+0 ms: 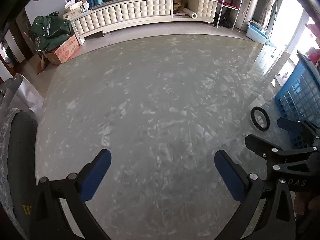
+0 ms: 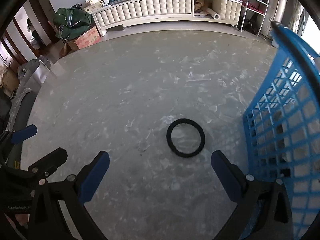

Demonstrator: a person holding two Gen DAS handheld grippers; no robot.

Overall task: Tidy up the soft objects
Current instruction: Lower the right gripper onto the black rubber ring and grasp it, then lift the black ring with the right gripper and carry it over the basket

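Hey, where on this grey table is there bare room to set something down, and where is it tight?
The table is bare across its middle and left, from the black ring out to the far rim. It is tight on the right, where the ring lies close beside the blue basket. Both the left tool and right tool are open over the near edge.

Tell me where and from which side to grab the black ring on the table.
Pinch the band of the black ring at its near-left arc with the right gripper, coming from above, one finger inside the hole, one outside. It seems to lie flat on the table, and the blue basket crowds its right side.
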